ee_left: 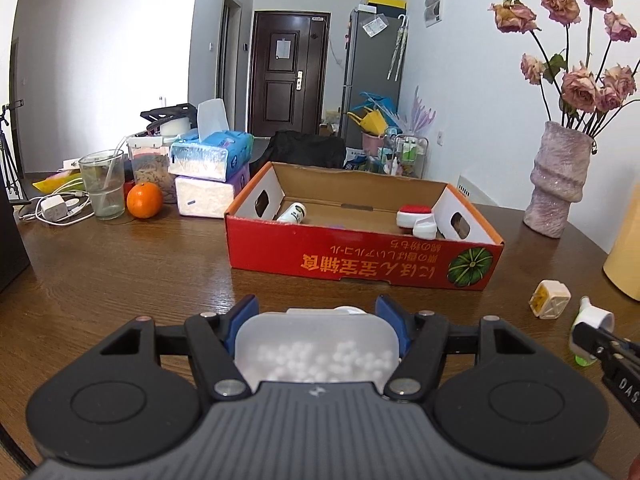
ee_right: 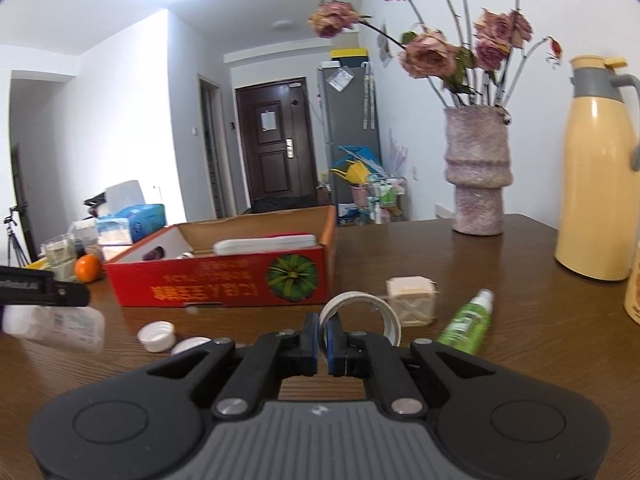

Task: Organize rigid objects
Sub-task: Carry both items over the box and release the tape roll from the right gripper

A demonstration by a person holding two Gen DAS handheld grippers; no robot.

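Note:
My left gripper (ee_left: 316, 314) is shut on a translucent plastic bottle (ee_left: 316, 350) with small white beads inside, held above the wooden table in front of the red cardboard box (ee_left: 360, 256). The same bottle shows in the right wrist view (ee_right: 60, 326) at the left. My right gripper (ee_right: 325, 330) is shut on the rim of a white tape roll (ee_right: 362, 314). The box holds a white bottle (ee_left: 292, 213) and a red-and-white item (ee_left: 416, 215). A small cream cube-shaped holder (ee_right: 412, 300), a green spray bottle (ee_right: 466, 322) and a white cap (ee_right: 157, 335) lie on the table.
A pink vase of dried roses (ee_right: 478, 172) and a cream thermos jug (ee_right: 598, 176) stand at the right. An orange (ee_left: 144, 200), a glass (ee_left: 102, 186), tissue packs (ee_left: 210, 156) and a charger with cables (ee_left: 54, 208) crowd the table's back left.

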